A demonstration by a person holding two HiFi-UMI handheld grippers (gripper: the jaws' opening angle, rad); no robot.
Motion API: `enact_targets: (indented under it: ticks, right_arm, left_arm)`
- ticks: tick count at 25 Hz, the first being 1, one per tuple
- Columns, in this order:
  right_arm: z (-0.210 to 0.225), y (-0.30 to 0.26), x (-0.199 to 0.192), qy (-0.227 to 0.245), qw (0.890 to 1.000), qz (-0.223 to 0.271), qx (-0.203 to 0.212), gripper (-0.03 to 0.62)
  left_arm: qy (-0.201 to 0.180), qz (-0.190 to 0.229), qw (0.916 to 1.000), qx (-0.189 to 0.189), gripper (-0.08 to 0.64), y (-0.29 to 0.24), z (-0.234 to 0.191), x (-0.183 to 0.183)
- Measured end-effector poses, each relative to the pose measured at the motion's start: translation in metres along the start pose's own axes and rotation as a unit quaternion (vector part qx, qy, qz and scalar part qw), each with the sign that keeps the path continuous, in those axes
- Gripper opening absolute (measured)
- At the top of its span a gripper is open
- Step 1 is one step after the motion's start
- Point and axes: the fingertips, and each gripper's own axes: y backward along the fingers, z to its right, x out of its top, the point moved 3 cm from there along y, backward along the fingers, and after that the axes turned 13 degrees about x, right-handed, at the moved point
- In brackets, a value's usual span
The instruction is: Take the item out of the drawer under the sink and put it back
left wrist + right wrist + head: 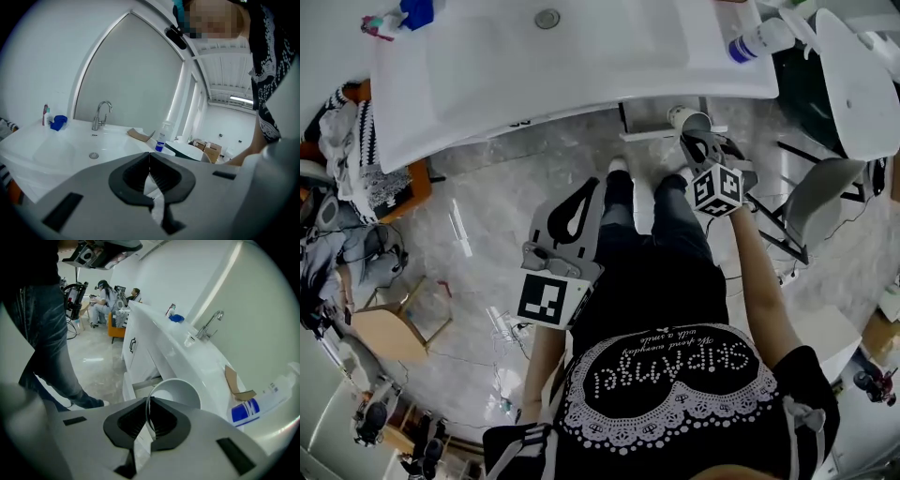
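A white cup (180, 391) hangs by its rim in my right gripper (149, 401), which is shut on it. In the head view the cup (689, 118) and right gripper (701, 142) are just below the sink's front edge, over the open drawer (666, 135). The gripper points steeply down. The drawer (125, 386) juts out of the white cabinet beneath the cup. My left gripper (584, 192) is held by the person's left leg, away from the drawer. Its jaws meet with nothing between them (149, 155).
The white sink (581, 89) with faucet (101, 115) spans the top. On its counter stand a blue-labelled bottle (262, 404), a cardboard scrap (234, 383) and a blue item (58, 123). A chair (825, 192) stands at right, clutter at left. People sit far behind (105, 301).
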Motion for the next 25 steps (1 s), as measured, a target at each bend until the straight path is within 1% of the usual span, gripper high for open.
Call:
enact_targets:
  ticks: [3, 7, 10, 14, 17, 19, 22, 25]
  right_arm:
    - [0.003, -0.016, -0.008, -0.003, 1.0, -0.014, 0.013, 0.025]
    - [0.011, -0.046, -0.013, -0.017, 0.999, -0.023, 0.026, 0.025]
    - [0.019, -0.064, -0.018, -0.026, 0.999, -0.026, 0.036, 0.025]
    - [0.023, -0.084, -0.02, -0.029, 0.998, -0.033, 0.05, 0.025]
    - [0.025, -0.097, -0.017, -0.027, 0.997, -0.038, 0.058, 0.025]
    - [0.027, -0.104, -0.018, -0.033, 0.997, -0.041, 0.063, 0.025]
    - [0.031, -0.112, -0.023, -0.037, 0.996, -0.05, 0.071, 0.025]
    - [0.034, -0.121, -0.026, -0.031, 0.995, -0.059, 0.079, 0.025]
  left_arm:
    - [0.028, 0.001, 0.9996, 0.004, 0.006, 0.0, 0.004, 0.0]
    - [0.038, -0.019, 0.9991, -0.002, 0.006, -0.001, -0.001, -0.014]
    - [0.046, -0.033, 0.9984, 0.01, 0.006, -0.002, -0.004, -0.024]
    - [0.055, -0.034, 0.9974, 0.032, 0.006, -0.001, -0.011, -0.031]
    - [0.058, -0.034, 0.9966, 0.047, 0.006, 0.003, -0.016, -0.035]
    - [0.053, -0.03, 0.9968, 0.053, 0.006, 0.006, -0.017, -0.035]
    - [0.036, -0.029, 0.9975, 0.054, 0.006, 0.008, -0.016, -0.036]
    - [0.038, -0.033, 0.9972, 0.055, 0.006, 0.007, -0.015, -0.039]
